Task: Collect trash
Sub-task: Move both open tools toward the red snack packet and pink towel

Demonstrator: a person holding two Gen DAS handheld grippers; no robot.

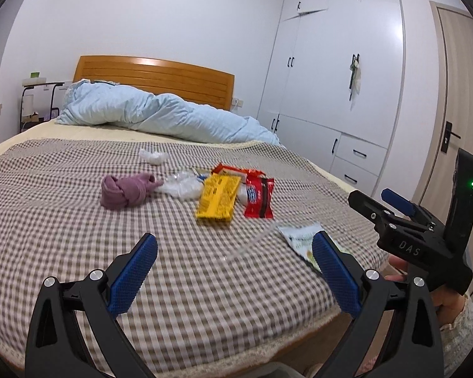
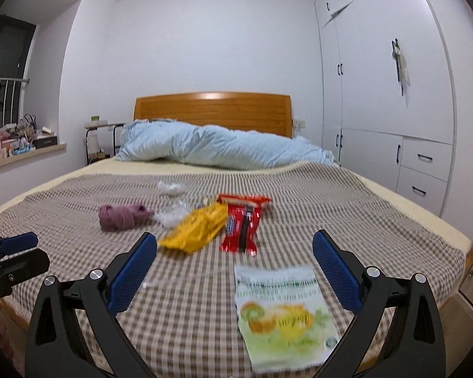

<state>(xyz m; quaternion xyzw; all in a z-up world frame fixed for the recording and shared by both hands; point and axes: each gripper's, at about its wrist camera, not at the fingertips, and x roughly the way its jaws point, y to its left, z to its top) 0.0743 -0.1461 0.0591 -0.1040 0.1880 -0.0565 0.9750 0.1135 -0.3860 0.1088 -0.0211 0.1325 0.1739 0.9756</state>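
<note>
Closest to the right wrist camera, low in the frame, lies a green and white snack bag [image 2: 282, 312], flat on the checked bed cover [image 2: 362, 220]. The right gripper [image 2: 235, 250] hangs over it with its blue pads [image 2: 335, 275] spread wide and nothing between them. The bag sits between the pads, nearer the right one.

In the left wrist view the left gripper [image 1: 235, 250] is also spread wide and holds nothing. Only a corner of the same bag [image 1: 299, 236] peeks out beside its right pad.

Farther up the bed, near the middle of the frame, a yellow wrapper [image 2: 195, 228] and a red wrapper [image 2: 241, 225] lie side by side, touching. Left of them sit crumpled clear plastic [image 2: 170, 215] and a purple knotted cloth [image 2: 119, 217]. A white tissue wad [image 2: 172, 187] lies behind those. A light blue quilt [image 2: 217, 146] is piled by the wooden headboard [image 2: 211, 110].
</note>
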